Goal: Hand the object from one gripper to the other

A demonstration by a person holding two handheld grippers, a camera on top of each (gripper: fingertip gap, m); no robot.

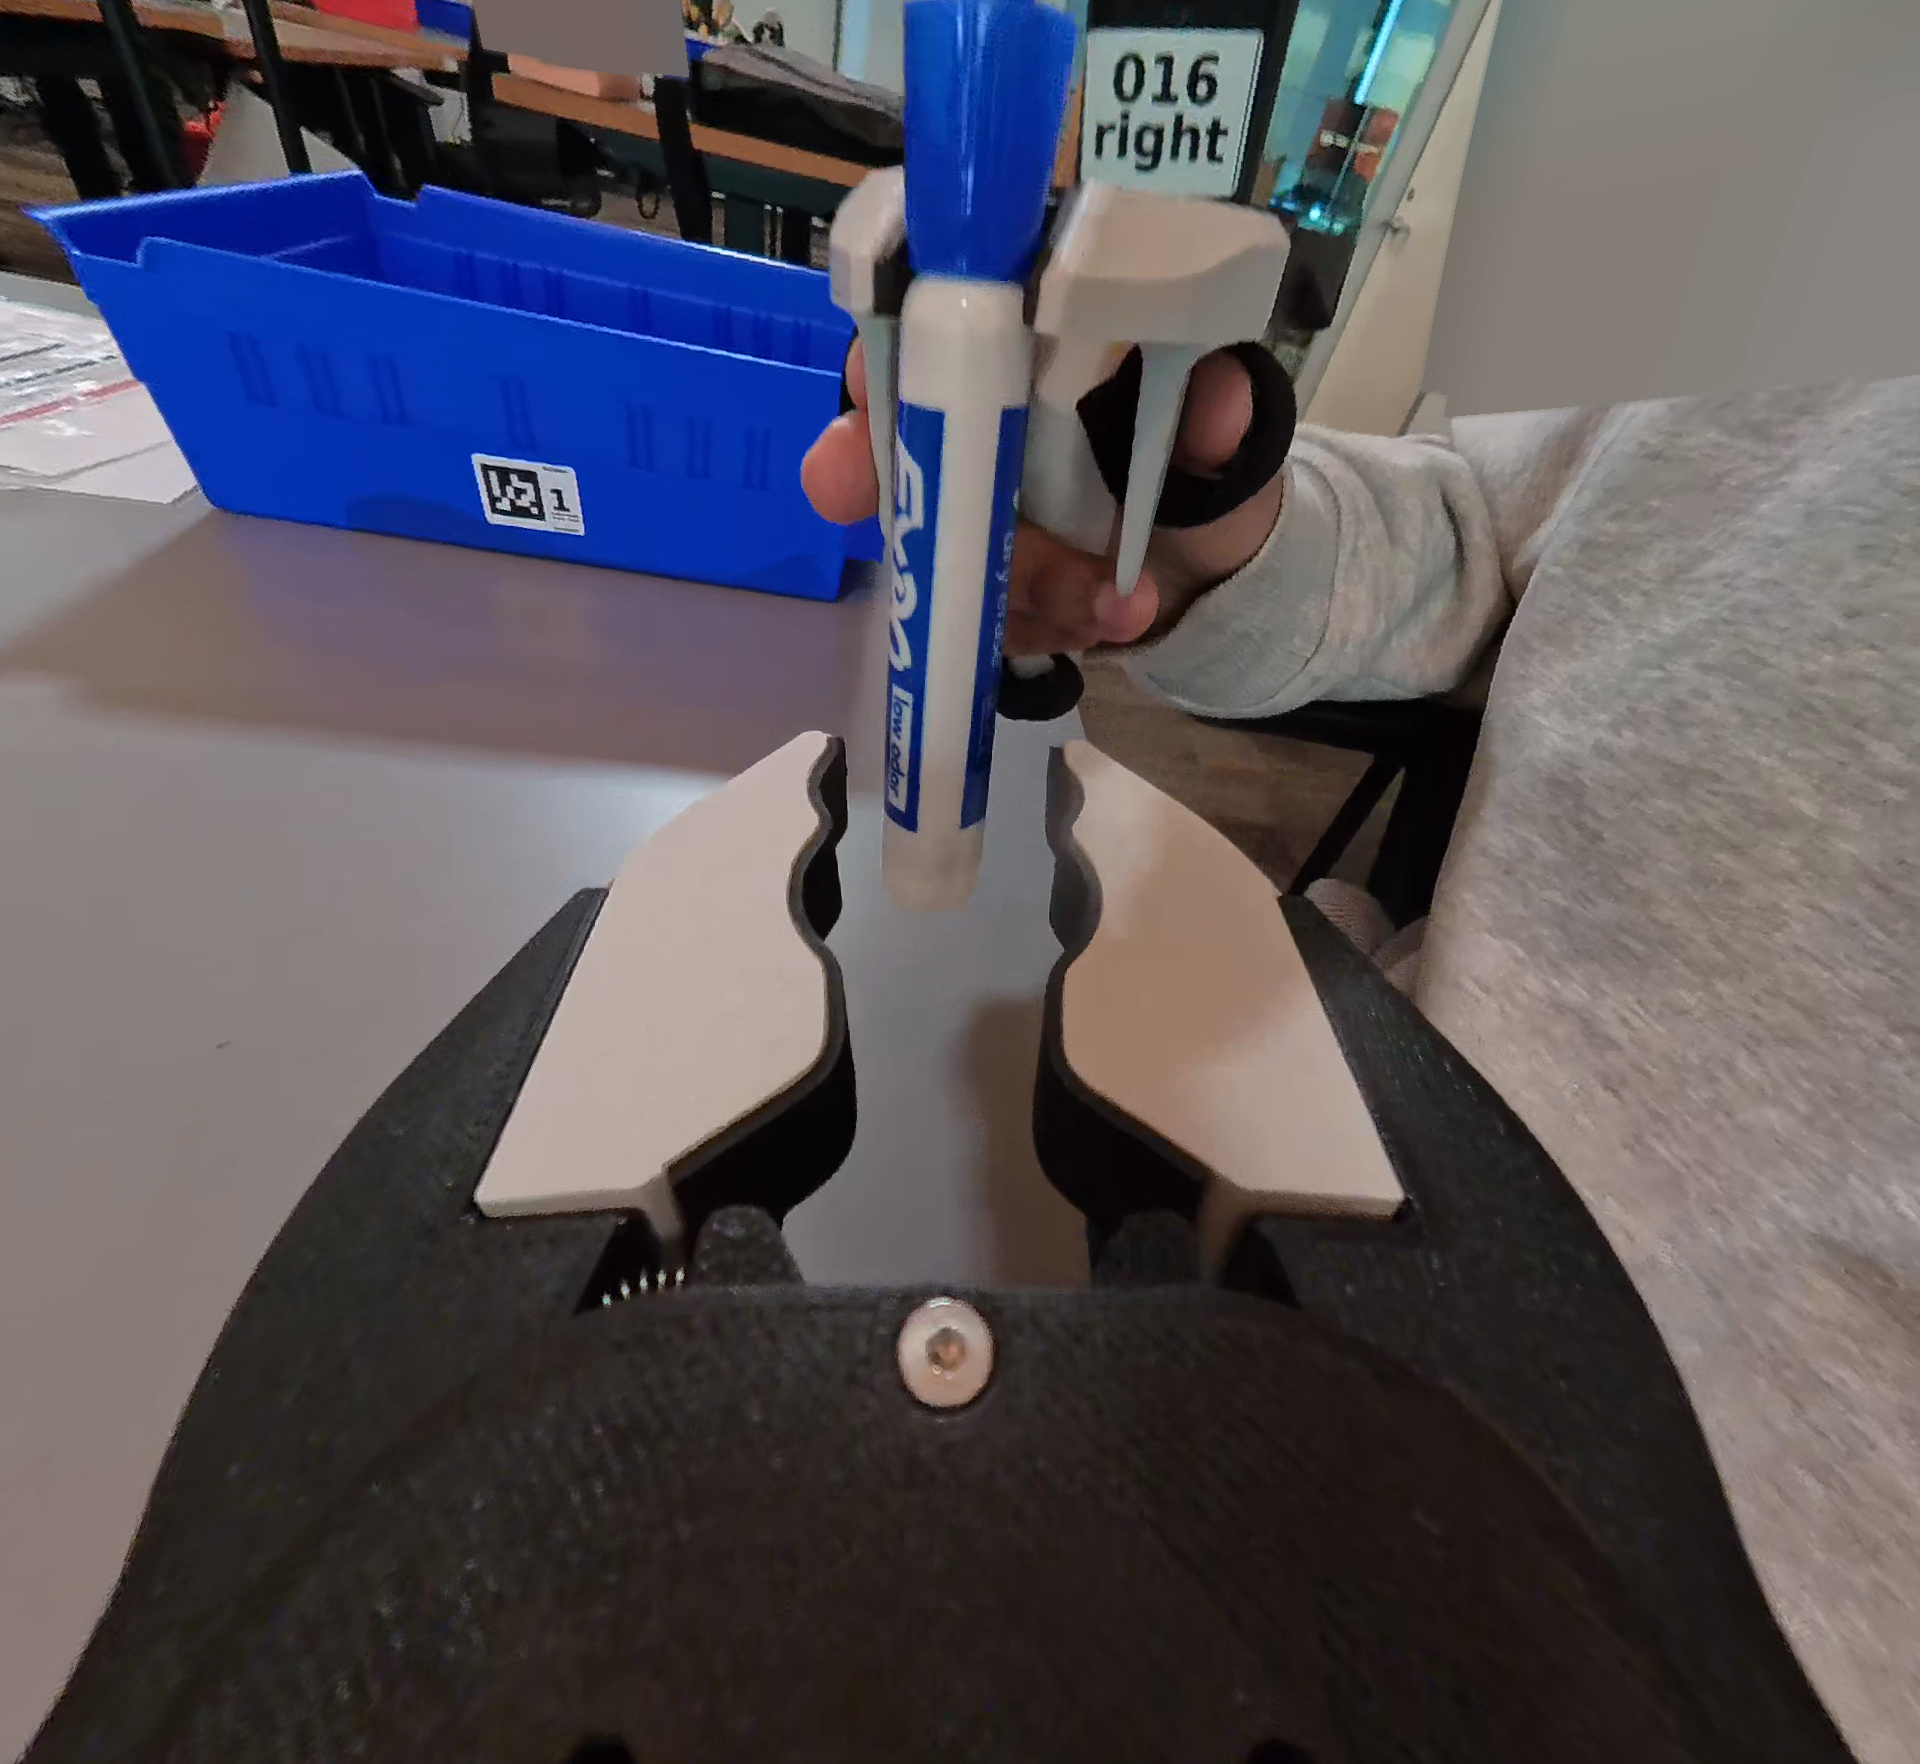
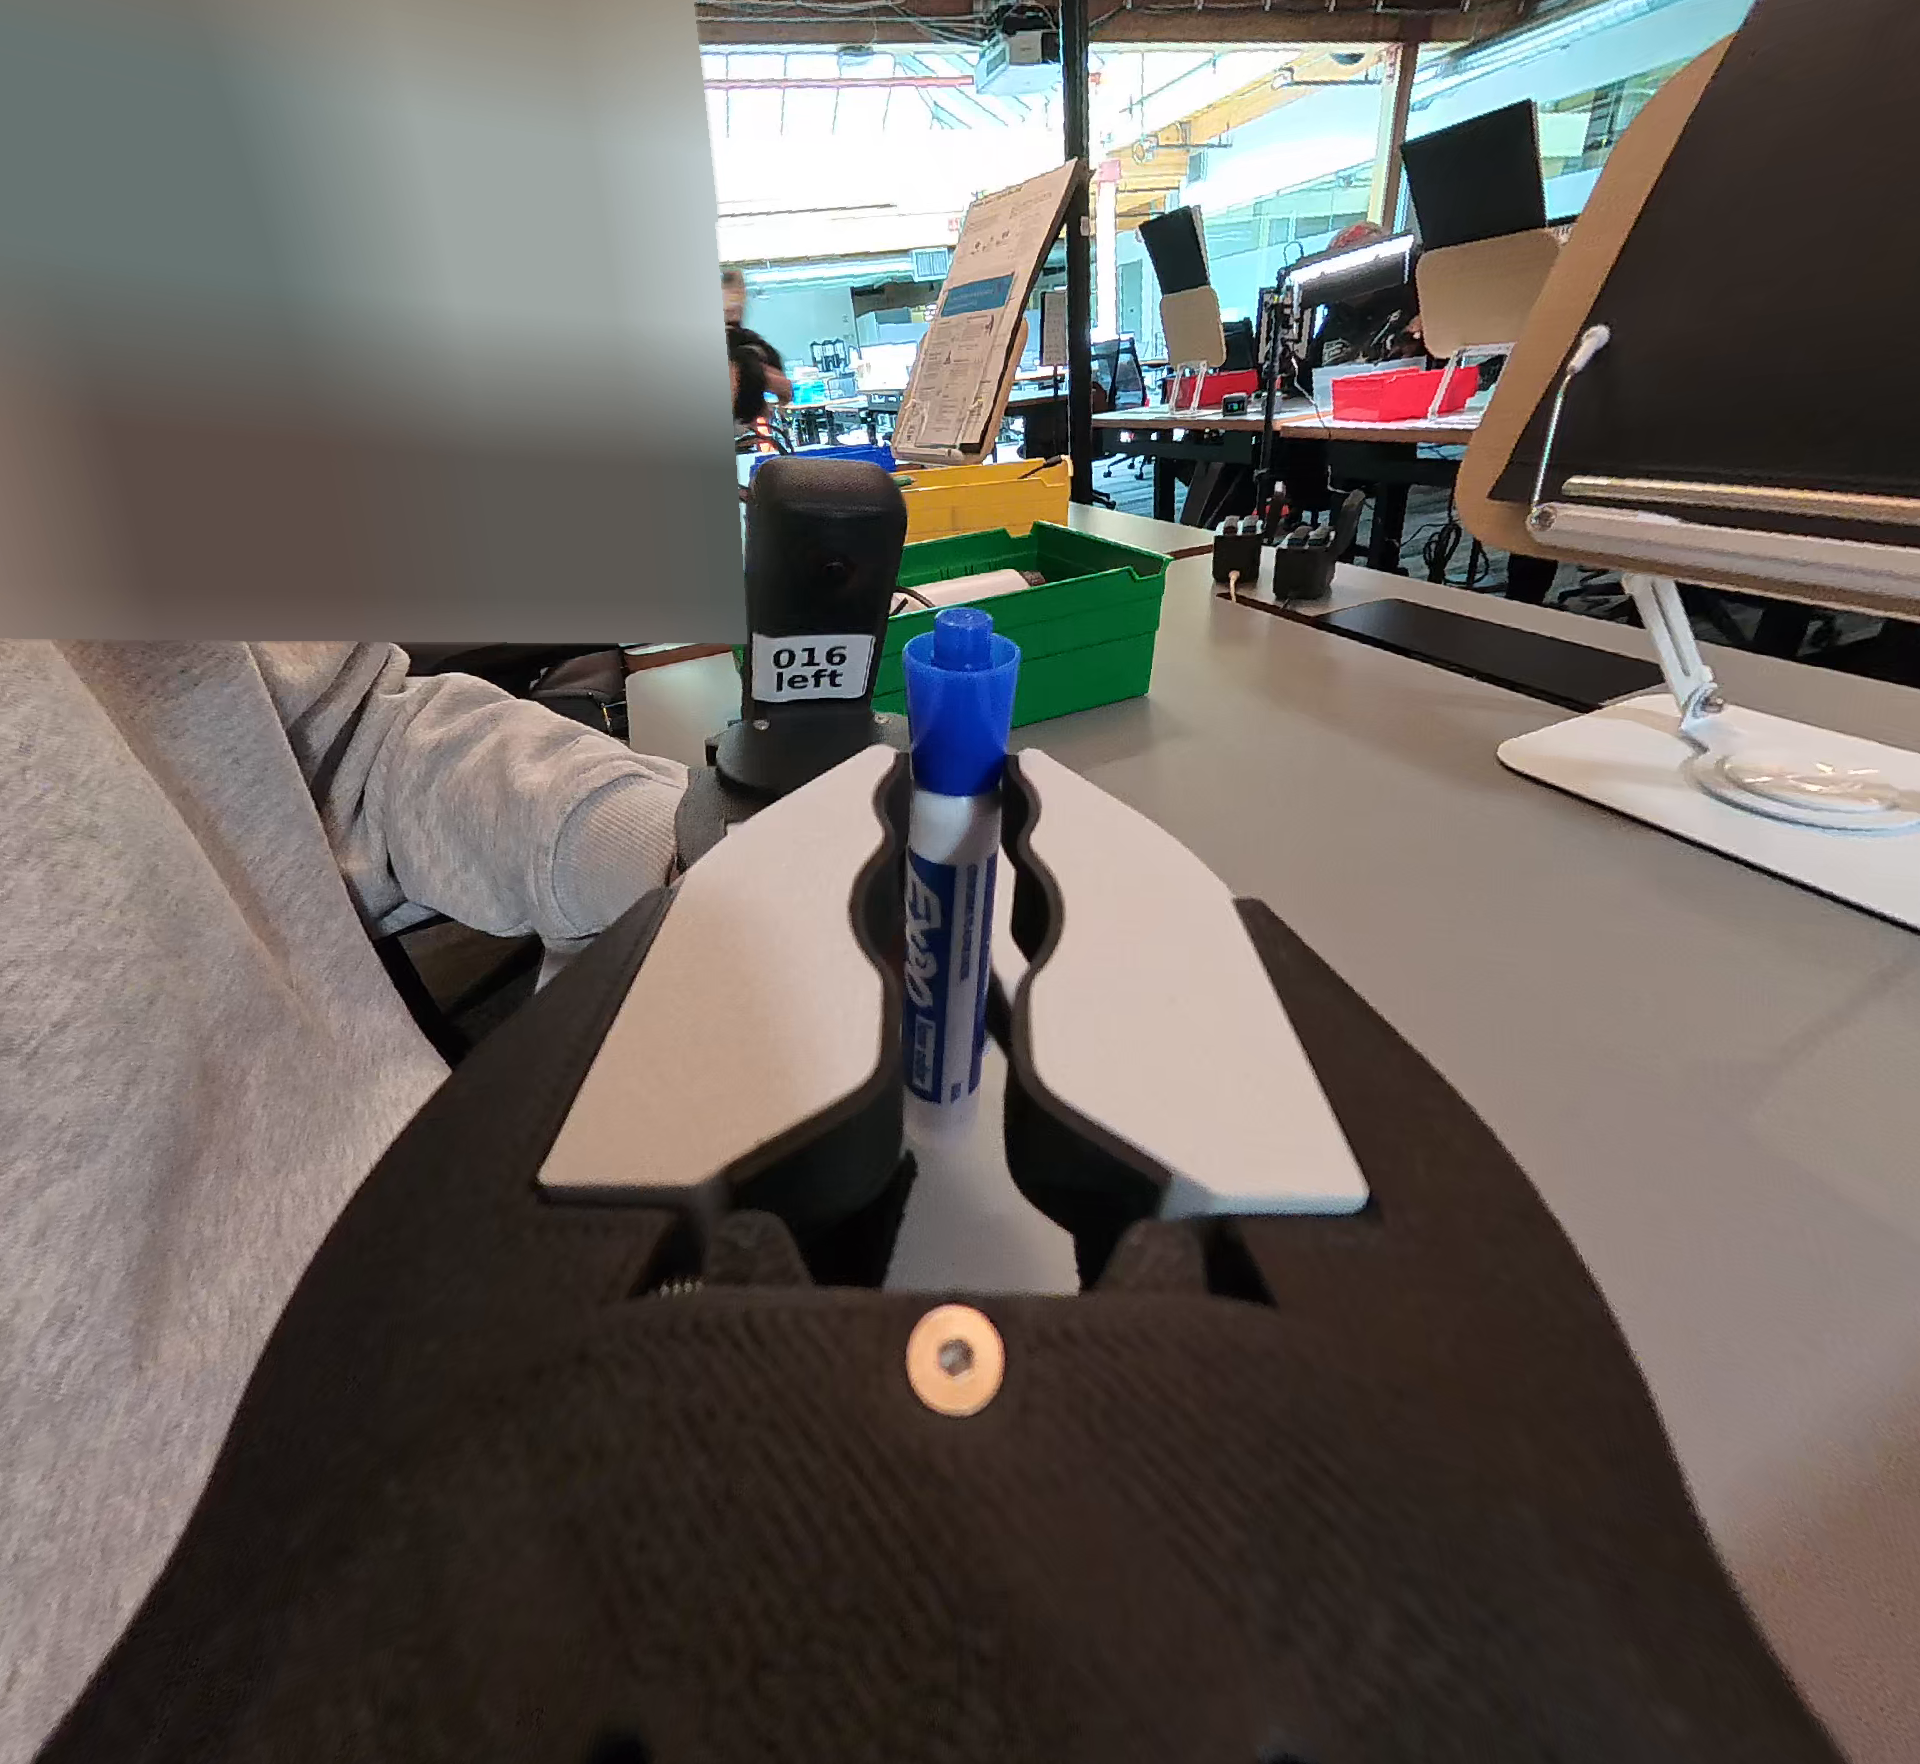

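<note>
A blue-and-white dry-erase marker (image 1: 940,571) stands upright with its blue cap on top. My right gripper (image 1: 961,280) is shut on it where the cap meets the body, and a hand holds that gripper. In the right wrist view the marker (image 2: 951,935) is clamped between the right gripper's (image 2: 956,774) tips. My left gripper (image 1: 945,764) is open. The marker's lower end hangs between its two tips with a gap on each side, touching neither. The left gripper's black body (image 2: 821,592) shows behind the marker in the right wrist view; its fingers are hidden there.
A blue bin (image 1: 447,384) stands on the grey table (image 1: 312,779) at the far left. A green bin (image 2: 1039,613) and a yellow bin (image 2: 987,488) sit farther back. A white stand base (image 2: 1714,758) holding a board is at the right. A grey sleeve (image 1: 1403,551) is close by. The gap from one gripper's tips to the other's is roughly 7 cm.
</note>
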